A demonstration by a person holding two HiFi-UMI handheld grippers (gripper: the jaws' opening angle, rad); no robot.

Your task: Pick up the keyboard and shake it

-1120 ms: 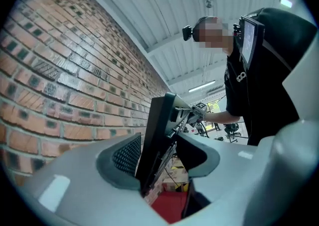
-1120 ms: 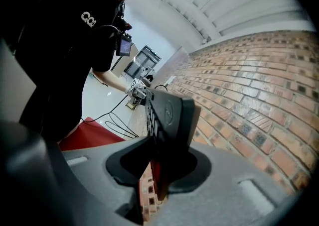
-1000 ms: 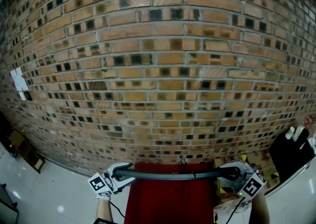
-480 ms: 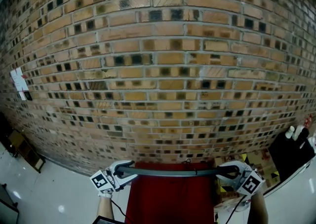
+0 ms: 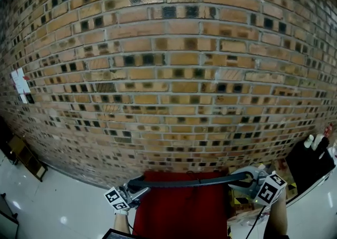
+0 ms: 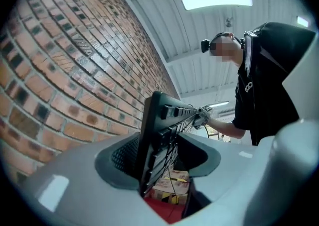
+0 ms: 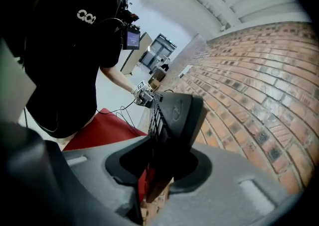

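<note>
Keyboard (image 5: 189,181) is off its support and held in the air in front of the brick wall (image 5: 168,75), above a red surface (image 5: 181,211), and touches neither. In the head view it shows edge-on as a thin dark bar spanning from the left tool (image 5: 136,186) to the right tool (image 5: 247,179), with its left end a little lower than its right. The left gripper view shows the keyboard standing on its long edge, key side turned toward the person (image 6: 264,85) and back turned toward the wall. Left tool: both jaws are closed against the keyboard's left end, one on the key face and one on the back, with the end seated deep between them. Right tool: the keyboard's right end sits between the jaws and is gripped there; these jaws are opening slightly at this moment, with the pads on the keyboard. Each tool's marker cube faces up, the left (image 5: 117,199) and the right (image 5: 272,188), outboard of the keyboard ends. A thin cable (image 6: 172,180) hangs below the keyboard in the left gripper view, with a cardboard box (image 6: 167,192) visible underneath. The person's forearms enter from the bottom edge of the head view, one behind each tool.
</note>
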